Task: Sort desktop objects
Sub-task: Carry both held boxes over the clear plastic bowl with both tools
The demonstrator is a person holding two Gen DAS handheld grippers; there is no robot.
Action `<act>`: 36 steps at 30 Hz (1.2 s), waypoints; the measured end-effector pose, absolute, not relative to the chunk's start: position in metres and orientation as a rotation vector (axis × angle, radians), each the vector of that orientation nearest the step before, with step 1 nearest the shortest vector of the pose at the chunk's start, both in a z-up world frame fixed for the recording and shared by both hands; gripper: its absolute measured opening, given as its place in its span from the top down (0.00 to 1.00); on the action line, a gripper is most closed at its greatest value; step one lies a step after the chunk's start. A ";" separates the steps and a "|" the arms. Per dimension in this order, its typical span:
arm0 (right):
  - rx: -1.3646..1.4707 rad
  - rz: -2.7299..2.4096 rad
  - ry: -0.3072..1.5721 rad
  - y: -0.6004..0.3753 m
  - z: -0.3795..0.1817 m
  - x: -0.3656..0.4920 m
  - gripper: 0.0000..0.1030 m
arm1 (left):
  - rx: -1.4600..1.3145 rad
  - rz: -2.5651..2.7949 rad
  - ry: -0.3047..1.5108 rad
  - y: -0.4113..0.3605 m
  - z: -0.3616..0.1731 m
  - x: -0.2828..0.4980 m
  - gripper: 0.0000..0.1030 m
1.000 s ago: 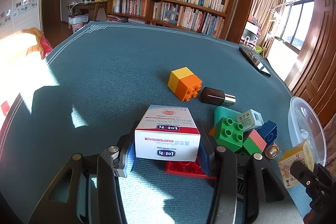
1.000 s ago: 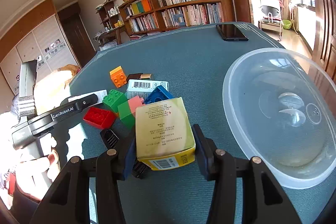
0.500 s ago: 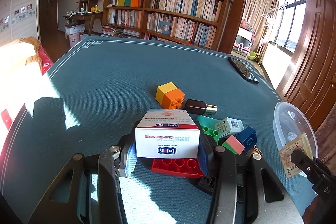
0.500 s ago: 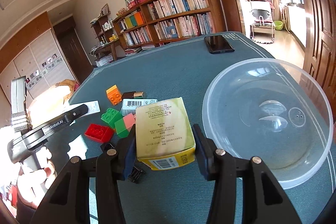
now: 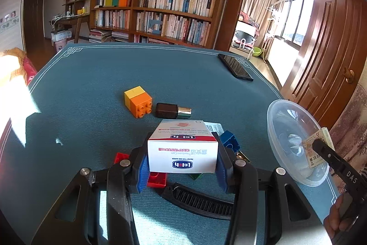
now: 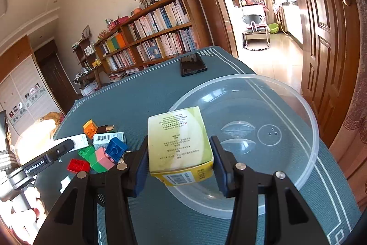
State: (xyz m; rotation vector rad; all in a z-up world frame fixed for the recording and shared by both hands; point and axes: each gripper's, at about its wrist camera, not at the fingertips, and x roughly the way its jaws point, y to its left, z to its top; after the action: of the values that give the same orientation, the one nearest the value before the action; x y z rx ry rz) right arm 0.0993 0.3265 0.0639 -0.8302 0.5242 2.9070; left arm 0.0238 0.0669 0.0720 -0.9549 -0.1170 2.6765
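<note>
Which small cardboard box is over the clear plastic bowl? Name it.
The yellow-green cardboard box clamped in the right gripper: it hangs over the clear plastic bowl's rim. The white-and-red cardboard box, clamped in the left gripper, is over the toy blocks.

worktop (image 5: 96, 84): teal, pale line border | box (image 5: 182, 153): white, red-blue print | carton (image 6: 179, 144): yellow-green | bowl (image 6: 305, 121): clear | brick (image 5: 138, 101): yellow-orange

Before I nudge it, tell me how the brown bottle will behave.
The brown bottle lies on its side on the cloth, so a sideways push would probably roll it. It looks small, likely light. Its shiny metal cap may slip between pads. The orange block beside it could stop a roll that way.
</note>
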 end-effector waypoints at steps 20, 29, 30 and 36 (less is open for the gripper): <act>-0.780 2.676 0.494 0.390 0.047 0.114 0.48 | -0.926 2.413 0.006 0.183 0.079 0.024 0.51; -0.784 2.660 0.512 0.400 0.042 0.112 0.48 | -0.907 2.354 0.074 0.221 0.077 0.020 0.51; -0.787 2.659 0.516 0.400 0.041 0.112 0.48 | -0.910 2.346 0.076 0.224 0.076 0.019 0.51; -0.783 2.659 0.519 0.402 0.039 0.112 0.48 | -0.943 2.300 0.074 0.233 0.067 0.016 0.51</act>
State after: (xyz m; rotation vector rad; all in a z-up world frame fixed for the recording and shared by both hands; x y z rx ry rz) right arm 0.1118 0.4017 0.0387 -0.7833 0.5190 2.6593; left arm 0.0158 0.2333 0.0673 -0.9434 0.0744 2.2997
